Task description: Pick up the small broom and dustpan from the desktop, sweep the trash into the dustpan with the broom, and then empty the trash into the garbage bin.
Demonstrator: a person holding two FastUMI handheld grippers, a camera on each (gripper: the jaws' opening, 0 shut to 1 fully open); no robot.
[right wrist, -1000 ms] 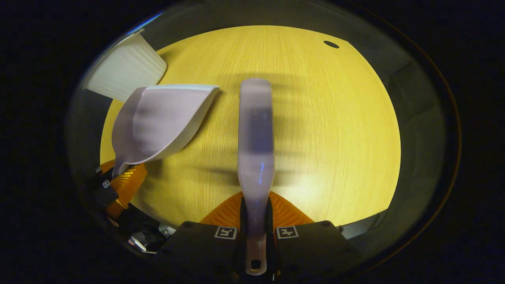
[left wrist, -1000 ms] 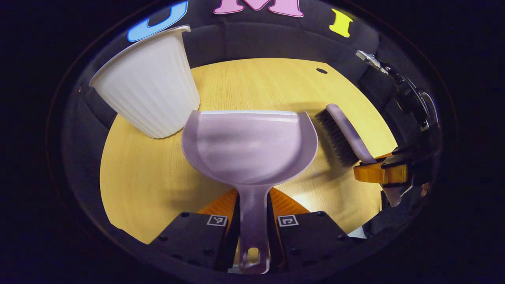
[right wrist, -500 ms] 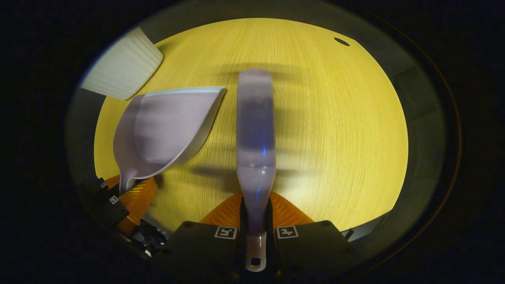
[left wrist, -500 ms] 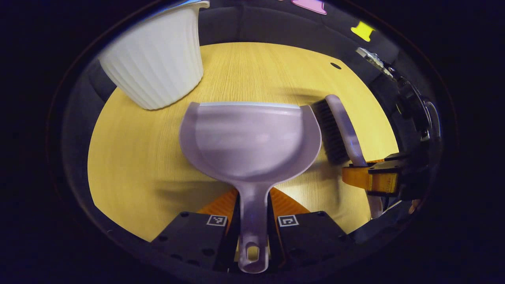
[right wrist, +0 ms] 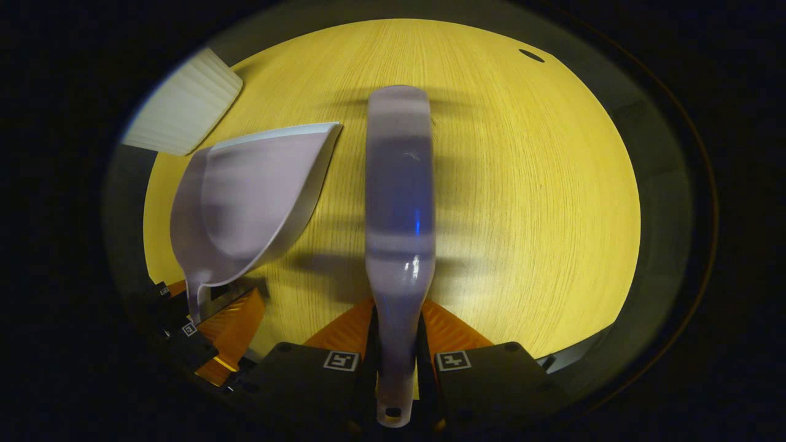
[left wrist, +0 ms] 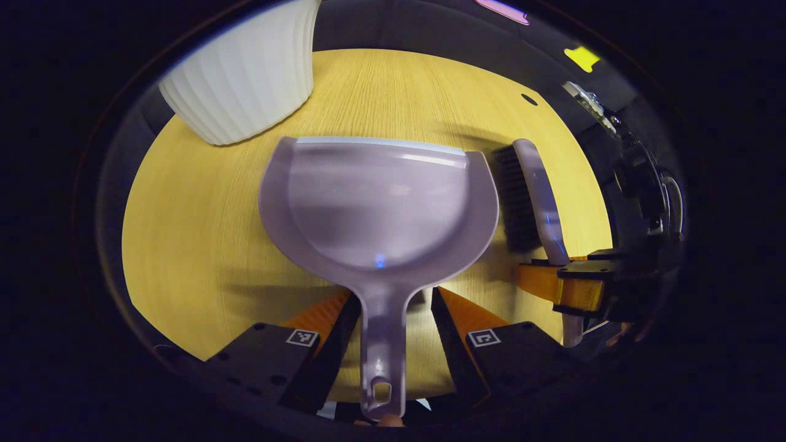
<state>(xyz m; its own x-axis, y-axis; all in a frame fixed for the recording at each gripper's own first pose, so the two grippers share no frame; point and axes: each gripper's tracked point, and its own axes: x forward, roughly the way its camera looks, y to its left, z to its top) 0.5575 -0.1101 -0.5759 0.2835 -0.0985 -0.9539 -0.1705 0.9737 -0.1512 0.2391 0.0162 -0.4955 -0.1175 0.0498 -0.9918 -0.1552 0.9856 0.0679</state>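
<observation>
Left gripper view: dustpan (left wrist: 381,202) on desktop (left wrist: 196,233) straight ahead of left gripper (left wrist: 393,307), handle running back between its fingers, which stand apart on either side of it. Garbage bin (left wrist: 245,73) ahead and left, at desktop's far edge, beyond dustpan's lip. Broom (left wrist: 531,193) just right of dustpan, handle in right gripper (left wrist: 571,285).

Right gripper view: broom (right wrist: 399,196) straight ahead, handle between fingers of right gripper (right wrist: 398,344). Dustpan (right wrist: 252,196) left of broom, left gripper (right wrist: 215,325) behind it. Garbage bin (right wrist: 181,110) farther ahead, left.
</observation>
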